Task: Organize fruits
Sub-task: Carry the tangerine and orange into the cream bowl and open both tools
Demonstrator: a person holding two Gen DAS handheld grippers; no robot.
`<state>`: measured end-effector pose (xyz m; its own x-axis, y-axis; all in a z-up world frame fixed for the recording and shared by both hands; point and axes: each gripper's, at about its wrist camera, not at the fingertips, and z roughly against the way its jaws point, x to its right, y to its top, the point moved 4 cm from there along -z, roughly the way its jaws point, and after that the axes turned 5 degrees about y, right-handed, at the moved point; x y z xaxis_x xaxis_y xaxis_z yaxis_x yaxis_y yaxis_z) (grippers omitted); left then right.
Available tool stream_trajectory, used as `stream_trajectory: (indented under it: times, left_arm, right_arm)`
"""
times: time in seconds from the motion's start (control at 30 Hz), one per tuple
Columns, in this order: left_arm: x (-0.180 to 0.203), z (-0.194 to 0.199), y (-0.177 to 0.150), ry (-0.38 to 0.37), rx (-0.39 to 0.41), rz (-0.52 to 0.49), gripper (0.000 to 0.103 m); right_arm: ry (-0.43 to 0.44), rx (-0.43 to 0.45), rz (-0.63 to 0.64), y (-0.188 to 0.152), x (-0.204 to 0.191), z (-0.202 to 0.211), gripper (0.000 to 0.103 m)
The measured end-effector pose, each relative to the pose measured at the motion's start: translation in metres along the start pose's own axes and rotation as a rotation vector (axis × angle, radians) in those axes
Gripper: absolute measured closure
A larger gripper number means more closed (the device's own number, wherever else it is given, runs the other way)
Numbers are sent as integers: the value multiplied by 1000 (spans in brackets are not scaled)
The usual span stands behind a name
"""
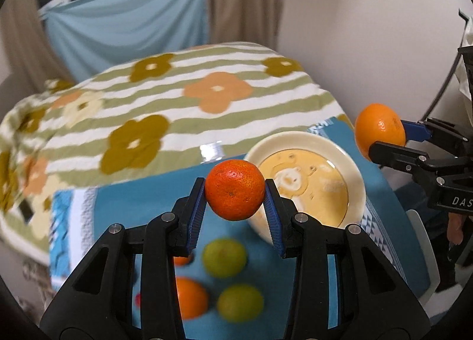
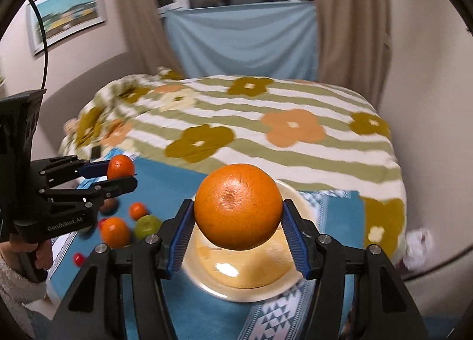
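Left wrist: mandarin (image 1: 235, 189) between tool (image 1: 235, 192) pads.

The left gripper (image 1: 235, 192) clamps a small reddish-orange mandarin (image 1: 235, 189) between blue pads, above a teal patterned cloth (image 1: 124, 207). Just behind sits a cream round plate (image 1: 354, 168). At right, the right gripper (image 1: 381, 136) holds a larger orange (image 1: 379, 129).

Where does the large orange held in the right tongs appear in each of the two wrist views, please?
Left wrist view: the large orange sits at the right edge, clamped in the right tongs that enter from the right.
Right wrist view: it fills the centre, between the blue pads.
Shared landmark: the cream plate on the blue cloth, below both fruits.
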<state>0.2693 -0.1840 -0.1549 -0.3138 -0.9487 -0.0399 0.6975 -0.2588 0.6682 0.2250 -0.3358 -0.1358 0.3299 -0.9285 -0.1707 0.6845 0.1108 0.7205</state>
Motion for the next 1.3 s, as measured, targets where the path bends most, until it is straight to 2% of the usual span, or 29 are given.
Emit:
stream_trajectory:
  times: [0.23, 0.4, 0.53, 0.67, 0.73, 0.77, 0.8, 0.83, 0.9, 1.3]
  left_arm:
    - [34, -75, 23, -101, -83, -109, 60]
    - [59, -118, 23, -124, -146, -210, 60]
    - [75, -140, 21, -131, -175, -281, 60]
    - [81, -149, 23, -137, -188, -311, 60]
    - [81, -147, 24, -151, -189, -313, 54]
    - [80, -144, 25, -146, -183, -310, 36]
    - [78, -140, 26, -143, -168, -301, 9]
    - [76, -137, 27, -146, -152, -293, 1]
    - [70, -125, 31, -155, -115, -272, 0]
    - [25, -91, 21, -89, -121, -183, 0]
  right_arm:
    - [-73, -8, -114, -5, 34, -19, 48]
    - [-110, -16, -178, -11, 55, -30, 48]
    - [-127, -22, -215, -18, 65, -33, 48]
    - [-134, -30, -239, -23, 71, -36, 48]
    - [-138, -31, -244, -25, 71, -35, 48]
    - [-138, -31, -246, -25, 71, -35, 48]
    - [-137, -31, -250, -25, 71, -34, 48]
    - [-137, -32, -251, -25, 70, -33, 48]
    - [-139, -33, -248, -25, 71, -32, 48]
    - [-72, -80, -131, -22, 60, -49, 48]
